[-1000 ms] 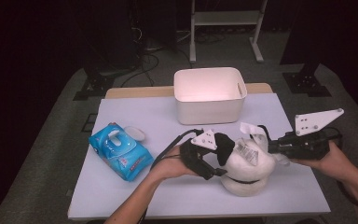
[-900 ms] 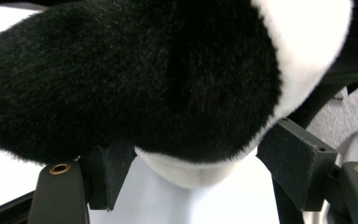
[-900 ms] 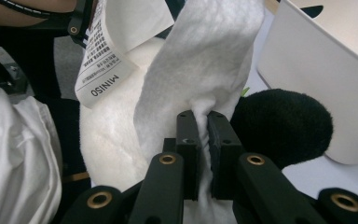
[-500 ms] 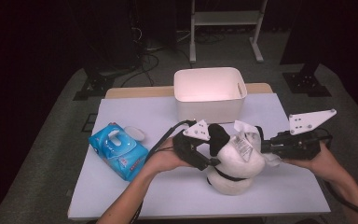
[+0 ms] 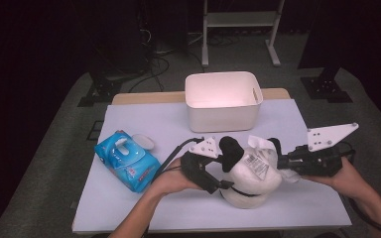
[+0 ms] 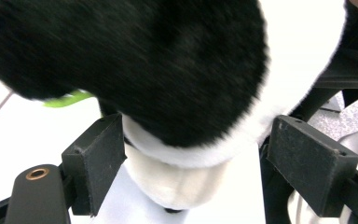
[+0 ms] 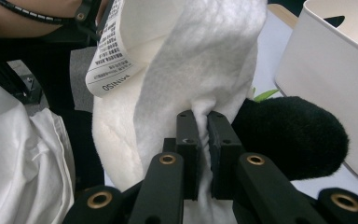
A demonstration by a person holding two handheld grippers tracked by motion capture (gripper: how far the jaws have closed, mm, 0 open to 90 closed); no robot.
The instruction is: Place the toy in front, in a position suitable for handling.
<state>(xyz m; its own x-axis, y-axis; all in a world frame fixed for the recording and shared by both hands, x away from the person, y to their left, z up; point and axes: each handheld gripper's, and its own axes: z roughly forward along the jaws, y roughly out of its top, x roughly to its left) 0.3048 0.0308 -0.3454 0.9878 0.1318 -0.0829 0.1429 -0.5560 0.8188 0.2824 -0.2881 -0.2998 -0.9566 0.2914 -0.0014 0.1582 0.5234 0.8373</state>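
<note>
The plush toy [image 5: 250, 171] has shifted slightly toward the frame's lower centre. The left gripper [image 5: 217, 168] has its jaws spread around a black limb; the right gripper [image 5: 278, 163] pinches white fabric. White bin [image 5: 223, 111] sits above centre

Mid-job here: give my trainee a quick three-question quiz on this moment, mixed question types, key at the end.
1. True or false: the right tool is shut on a white wipe sheet pressed against the black-and-white plush panda toy.
2. What sits at the table's far edge? A) white rectangular plastic bin B) metal bowl C) cardboard box
3. Fill in: the blue wet-wipe pack lies to the toy's ____.

Key: 1 true; 2 A; 3 left. The left tool stands open around the toy.
</note>
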